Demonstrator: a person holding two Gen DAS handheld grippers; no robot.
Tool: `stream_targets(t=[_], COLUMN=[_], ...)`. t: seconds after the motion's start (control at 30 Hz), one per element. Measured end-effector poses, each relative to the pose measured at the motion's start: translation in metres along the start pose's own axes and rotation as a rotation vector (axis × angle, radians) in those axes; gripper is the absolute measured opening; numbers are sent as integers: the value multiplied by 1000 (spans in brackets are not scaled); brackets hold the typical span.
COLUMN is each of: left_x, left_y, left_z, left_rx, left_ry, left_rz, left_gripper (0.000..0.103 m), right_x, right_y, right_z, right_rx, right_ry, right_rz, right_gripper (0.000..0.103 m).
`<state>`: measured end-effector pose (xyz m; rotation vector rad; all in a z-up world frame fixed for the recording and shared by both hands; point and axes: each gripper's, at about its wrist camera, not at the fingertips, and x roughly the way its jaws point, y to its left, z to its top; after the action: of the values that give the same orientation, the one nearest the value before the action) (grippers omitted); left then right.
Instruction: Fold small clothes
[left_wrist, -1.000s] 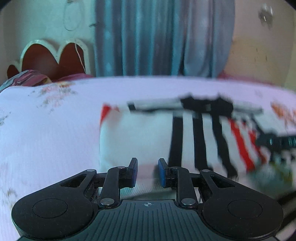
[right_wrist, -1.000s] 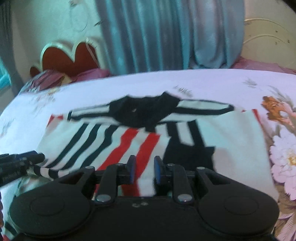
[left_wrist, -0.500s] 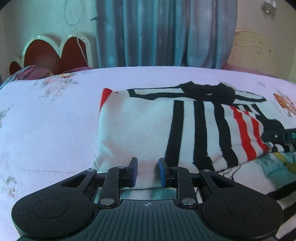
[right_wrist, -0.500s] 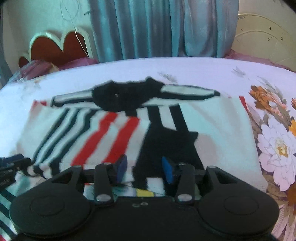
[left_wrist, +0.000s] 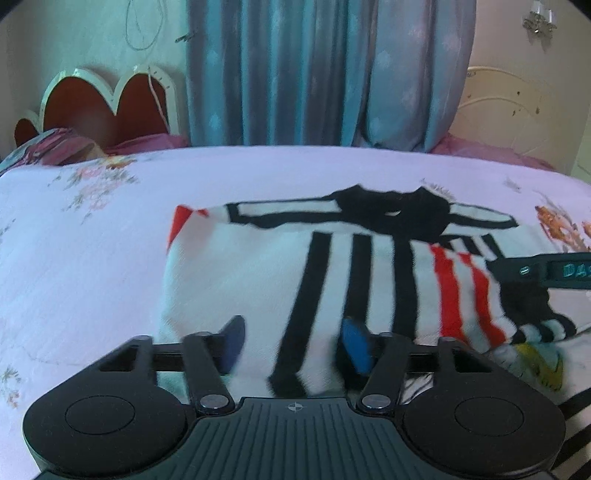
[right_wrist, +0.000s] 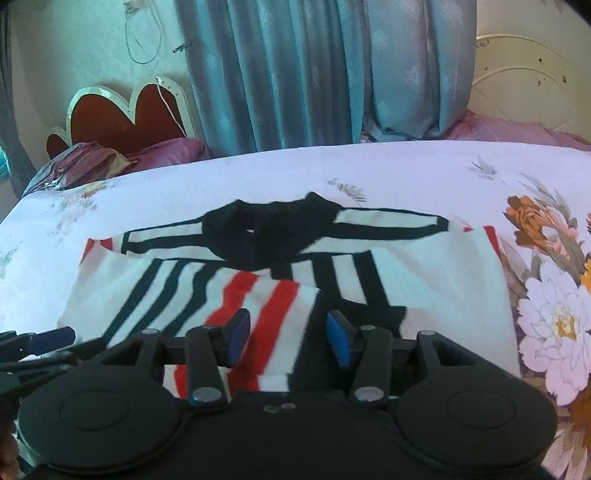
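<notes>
A small white shirt (left_wrist: 258, 273) with black and red stripes and a black collar lies folded on the bed, its lower half turned up over the top. In the right wrist view the same shirt (right_wrist: 424, 273) fills the middle. My left gripper (left_wrist: 293, 341) hovers over the shirt's near left edge, its jaws opening, pads clear of the cloth. My right gripper (right_wrist: 288, 338) stands over the near edge by the red stripes, jaws also opening, nothing pinched. The right gripper's fingers (left_wrist: 546, 271) show at the right edge of the left wrist view.
The bed sheet (left_wrist: 92, 258) is pale with flower prints, large blooms at the right (right_wrist: 554, 317). Another printed garment (left_wrist: 535, 363) peeks out under the shirt's near right corner. A scalloped headboard (right_wrist: 118, 118), purple pillows and blue curtains (left_wrist: 314, 70) stand behind.
Both grippers were shut on the shirt's edge and have let it go, jaws now spread. The folded-over flap has settled flat on the shirt. The left gripper has drawn back slightly.
</notes>
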<state>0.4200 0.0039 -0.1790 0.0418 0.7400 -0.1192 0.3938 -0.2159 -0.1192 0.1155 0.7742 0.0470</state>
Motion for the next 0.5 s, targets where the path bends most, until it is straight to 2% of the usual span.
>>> stream_targets(t=[0.23,0.4,0.5], left_x=[20,26,26], left_y=[-15,-11,-9], left_z=[-2,-6,-6], left_rx=[14,3,6], left_ry=[42,40,44], left_rz=[3,-3,-5], left_gripper=[60,63,64], right_x=[15,19,18], right_y=[3,-16,-29], right_z=[-3,-16,-20], right_rx=[-23,-34,-58], right_ry=[38,69,56], right_rz=[-18,-73,-103], right_gripper=[48,45,45])
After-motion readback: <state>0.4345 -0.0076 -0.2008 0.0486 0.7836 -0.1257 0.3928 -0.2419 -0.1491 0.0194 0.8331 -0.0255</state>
